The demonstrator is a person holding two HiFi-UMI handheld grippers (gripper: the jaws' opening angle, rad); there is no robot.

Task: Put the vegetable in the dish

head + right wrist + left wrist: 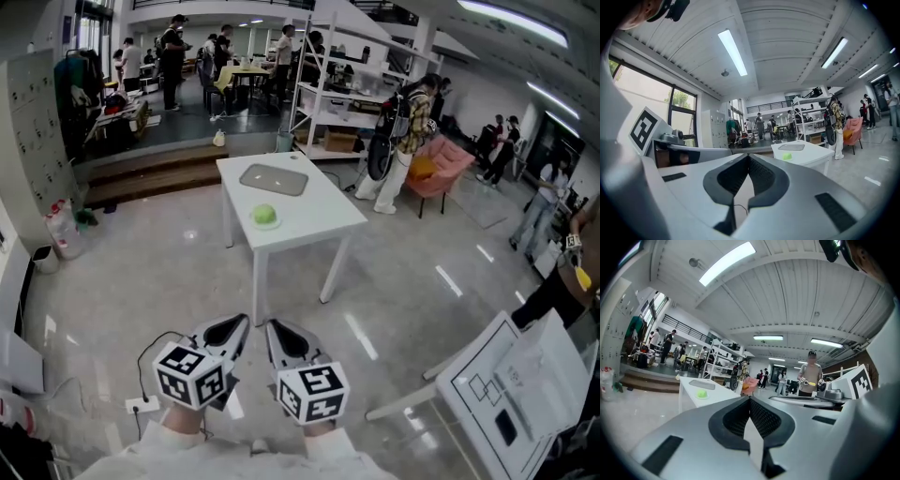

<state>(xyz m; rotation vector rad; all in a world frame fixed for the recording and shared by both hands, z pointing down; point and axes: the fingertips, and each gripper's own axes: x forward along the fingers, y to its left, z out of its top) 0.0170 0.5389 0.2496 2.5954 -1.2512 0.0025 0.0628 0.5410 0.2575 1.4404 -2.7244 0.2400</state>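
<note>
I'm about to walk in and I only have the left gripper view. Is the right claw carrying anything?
Observer: No. The right gripper has its claw shut, with nothing in it.
Operator: The dish looks flat from here. Is it empty?
Observer: Yes. Seen from the head view, the dish is bare. The vegetable lies on the table on the near side of the dish, not touching it.
Operator: Is there anything close on my right?
Observer: A white board stands low at your right, off the straight line to the table.
</note>
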